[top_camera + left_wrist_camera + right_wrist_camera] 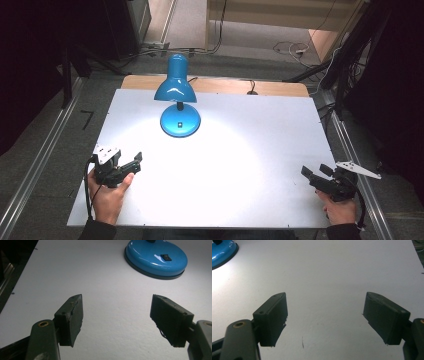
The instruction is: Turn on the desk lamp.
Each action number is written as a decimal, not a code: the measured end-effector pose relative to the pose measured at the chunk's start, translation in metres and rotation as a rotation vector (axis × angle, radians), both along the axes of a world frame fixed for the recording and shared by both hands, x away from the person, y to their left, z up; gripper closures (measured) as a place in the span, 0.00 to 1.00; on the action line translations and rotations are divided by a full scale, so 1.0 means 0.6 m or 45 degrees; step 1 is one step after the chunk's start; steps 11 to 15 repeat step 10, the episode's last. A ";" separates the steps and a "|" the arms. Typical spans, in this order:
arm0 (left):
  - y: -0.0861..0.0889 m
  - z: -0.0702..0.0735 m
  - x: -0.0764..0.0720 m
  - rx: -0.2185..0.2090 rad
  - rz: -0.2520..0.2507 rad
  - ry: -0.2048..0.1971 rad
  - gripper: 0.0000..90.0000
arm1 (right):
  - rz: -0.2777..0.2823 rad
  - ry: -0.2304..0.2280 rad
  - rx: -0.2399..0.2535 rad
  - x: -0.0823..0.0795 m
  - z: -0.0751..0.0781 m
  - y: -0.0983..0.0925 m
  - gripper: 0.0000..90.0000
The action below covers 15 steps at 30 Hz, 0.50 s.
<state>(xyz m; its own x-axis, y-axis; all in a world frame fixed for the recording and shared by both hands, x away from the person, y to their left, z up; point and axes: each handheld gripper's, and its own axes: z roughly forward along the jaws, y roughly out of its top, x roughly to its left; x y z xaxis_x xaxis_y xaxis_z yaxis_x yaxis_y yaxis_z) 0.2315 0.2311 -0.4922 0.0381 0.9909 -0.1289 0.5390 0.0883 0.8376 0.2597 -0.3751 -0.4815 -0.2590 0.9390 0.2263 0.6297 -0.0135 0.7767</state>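
A blue desk lamp (176, 87) stands lit at the back middle of the white table (250, 140), its round base (180, 121) carrying a small black rocker switch (166, 257). My left gripper (136, 162) rests low over the table's front left, held by a hand, its jaws wide open with nothing between them; the lamp base (156, 258) lies ahead of it to the right. At the front right edge my right gripper (315, 172) is also open and empty, pointing across bare table, with the lamp base (222, 252) far off to its left.
The lamp throws a bright pool of light on the table's middle. A wooden strip (215, 85) runs along the table's far edge. Metal rails (40, 165) flank the table, and cables (290, 49) lie on the floor beyond.
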 end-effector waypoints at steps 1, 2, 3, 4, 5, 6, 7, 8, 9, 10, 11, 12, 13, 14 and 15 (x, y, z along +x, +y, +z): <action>0.002 -0.001 -0.001 0.003 0.006 0.004 0.31 | 0.001 0.000 0.001 0.000 0.000 0.000 0.20; 0.004 -0.002 -0.002 0.005 0.012 0.010 0.31 | 0.000 0.001 0.002 0.000 0.000 0.000 0.20; 0.006 -0.004 -0.003 0.013 0.015 0.017 0.31 | -0.001 0.001 0.000 0.000 0.000 0.000 0.20; 0.008 -0.006 -0.003 0.022 0.019 0.027 0.30 | -0.001 0.001 -0.002 0.000 0.000 0.000 0.20; 0.009 -0.009 -0.003 0.030 0.026 0.037 0.30 | -0.001 0.001 -0.003 0.000 0.000 0.000 0.20; 0.010 -0.012 -0.002 0.032 0.033 0.048 0.29 | -0.001 0.001 -0.002 0.000 0.000 0.000 0.20; 0.011 -0.016 0.001 0.045 0.036 0.068 0.28 | 0.000 0.000 -0.004 0.000 0.000 0.000 0.20; 0.011 -0.022 0.004 0.063 0.040 0.094 0.25 | 0.000 0.000 -0.005 0.000 0.000 0.000 0.20; 0.011 -0.029 0.009 0.081 0.037 0.119 0.21 | 0.000 0.001 -0.005 0.000 0.000 0.000 0.20; 0.010 -0.036 0.013 0.113 0.041 0.154 0.18 | 0.002 -0.001 -0.004 0.000 0.000 0.000 0.20; 0.010 -0.036 0.013 0.113 0.041 0.154 0.18 | 0.002 -0.001 -0.004 0.000 0.000 0.000 0.20; 0.010 -0.036 0.013 0.113 0.041 0.154 0.18 | 0.002 -0.001 -0.004 0.000 0.000 0.000 0.20; 0.010 -0.036 0.013 0.113 0.041 0.154 0.18 | 0.002 -0.001 -0.004 0.000 0.000 0.000 0.20; 0.010 -0.036 0.013 0.113 0.041 0.154 0.18 | 0.002 -0.001 -0.004 0.000 0.000 0.000 0.20; 0.010 -0.036 0.013 0.113 0.041 0.154 0.18 | 0.002 -0.001 -0.004 0.000 0.000 0.000 0.20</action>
